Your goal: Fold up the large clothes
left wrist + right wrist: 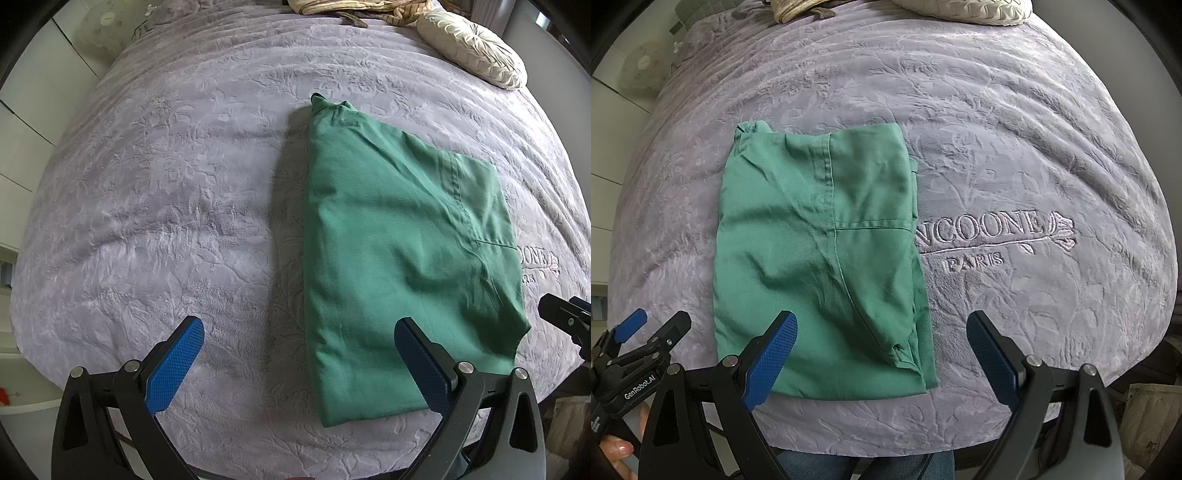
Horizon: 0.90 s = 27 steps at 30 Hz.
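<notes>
A green garment (399,258) lies folded into a long rectangle on the lilac bedspread (166,192); it also shows in the right wrist view (820,258), with a seam and pocket edge on top. My left gripper (299,354) is open and empty, held above the garment's near left edge. My right gripper (882,350) is open and empty, above the garment's near right corner. The left gripper shows at the lower left of the right wrist view (646,332), and the right gripper's tip shows at the right edge of the left wrist view (565,317).
A cream round pillow (472,48) and a striped bundle of cloth (354,7) lie at the bed's far end. Embroidered lettering (990,236) marks the bedspread right of the garment. White cabinets (26,122) stand left of the bed.
</notes>
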Motion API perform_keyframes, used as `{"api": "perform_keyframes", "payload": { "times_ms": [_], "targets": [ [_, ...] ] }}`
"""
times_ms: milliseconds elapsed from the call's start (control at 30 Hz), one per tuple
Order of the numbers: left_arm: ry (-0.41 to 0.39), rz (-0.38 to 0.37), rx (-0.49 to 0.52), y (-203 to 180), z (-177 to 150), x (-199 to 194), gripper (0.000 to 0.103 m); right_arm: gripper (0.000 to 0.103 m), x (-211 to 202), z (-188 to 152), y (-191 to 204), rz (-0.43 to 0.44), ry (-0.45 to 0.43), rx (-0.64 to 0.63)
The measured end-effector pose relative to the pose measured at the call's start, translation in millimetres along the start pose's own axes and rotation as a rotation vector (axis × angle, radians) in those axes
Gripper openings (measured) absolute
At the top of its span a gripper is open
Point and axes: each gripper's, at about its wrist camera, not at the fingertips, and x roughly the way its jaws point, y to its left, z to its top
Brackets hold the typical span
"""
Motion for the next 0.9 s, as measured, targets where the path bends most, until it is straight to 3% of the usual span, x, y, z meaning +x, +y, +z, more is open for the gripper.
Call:
{"api": "perform_keyframes", "payload": {
  "times_ms": [900],
  "targets": [
    [0.008,0.006,0.003,1.5,-2.1,-0.7,0.103,0.095,-2.0,-0.6,5.5,0.001,-0.006,-0.008]
  ]
}}
